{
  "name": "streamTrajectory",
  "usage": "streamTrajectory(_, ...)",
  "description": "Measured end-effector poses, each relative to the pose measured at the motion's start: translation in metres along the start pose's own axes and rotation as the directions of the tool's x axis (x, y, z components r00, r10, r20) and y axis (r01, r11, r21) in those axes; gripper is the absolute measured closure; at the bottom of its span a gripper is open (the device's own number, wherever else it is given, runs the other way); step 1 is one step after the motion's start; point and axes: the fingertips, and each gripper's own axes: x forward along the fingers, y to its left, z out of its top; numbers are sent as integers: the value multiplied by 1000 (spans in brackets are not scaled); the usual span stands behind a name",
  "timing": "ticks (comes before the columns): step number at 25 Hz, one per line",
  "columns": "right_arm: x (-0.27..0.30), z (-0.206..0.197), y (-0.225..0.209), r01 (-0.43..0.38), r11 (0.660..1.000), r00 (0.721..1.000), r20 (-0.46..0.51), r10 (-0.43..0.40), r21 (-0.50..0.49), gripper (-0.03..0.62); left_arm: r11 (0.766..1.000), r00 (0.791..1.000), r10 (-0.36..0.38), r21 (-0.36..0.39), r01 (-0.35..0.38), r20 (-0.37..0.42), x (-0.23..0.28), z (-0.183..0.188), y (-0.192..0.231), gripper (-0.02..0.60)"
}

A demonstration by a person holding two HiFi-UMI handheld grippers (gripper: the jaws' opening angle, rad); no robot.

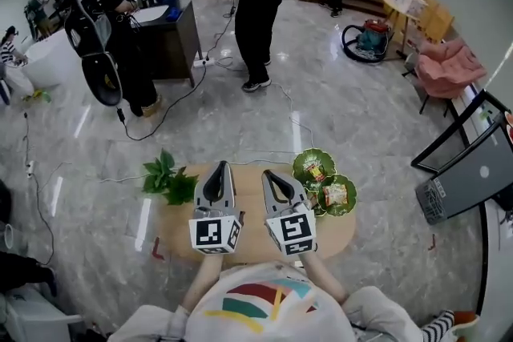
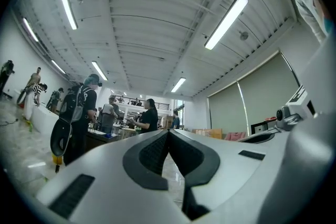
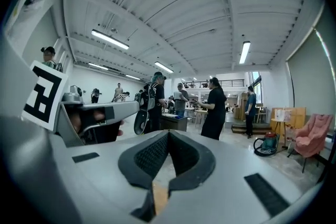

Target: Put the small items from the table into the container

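Both grippers are raised over a small oval wooden table [image 1: 180, 232] and point roughly level, out into the room. My left gripper [image 1: 219, 166] is shut, its pads meeting with nothing between them [image 2: 168, 132]. My right gripper [image 1: 268, 175] is shut too and holds nothing [image 3: 168, 134]. To the right of the right gripper, a green leaf-shaped container [image 1: 321, 153] sits on the table with snack packets [image 1: 336, 195] in its dishes. No loose small item shows on the bare part of the table; the grippers hide its middle.
A green leafy plant [image 1: 168, 179] lies at the table's left end. Several people [image 1: 258, 4] stand on the shiny floor beyond, near a dark desk [image 1: 168, 40]. A vacuum cleaner [image 1: 369, 40], a pink chair [image 1: 449, 66] and a laptop [image 1: 469, 176] are at the right.
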Motion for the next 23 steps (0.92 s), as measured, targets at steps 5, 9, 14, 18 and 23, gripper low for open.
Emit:
streamTrajectory(5, -3, -6, 5, -22, 1000, 1000, -13, 22, 4, 580, 1000, 1000, 11, 12, -11, -2, -6, 1, -2, 574)
streamTrajectory(9, -5, -6, 9, -39, 999, 999, -4, 39, 9, 580, 1000, 1000, 16, 20, -15, -2, -10, 2, -6, 574)
streamTrajectory(14, -4, -4, 15, -58, 998, 998, 4, 58, -7, 580, 999, 999, 34, 30, -34, 11, -16, 6, -2, 574)
streamTrajectory(18, 0, 3, 18, -69, 997, 997, 23, 70, -17, 580, 998, 998, 52, 40, -53, 22, -17, 11, 4, 574)
streamTrajectory(23, 7, 3, 20, -82, 996, 996, 32, 83, -25, 580, 997, 997, 64, 47, -65, 31, -15, 11, 10, 574)
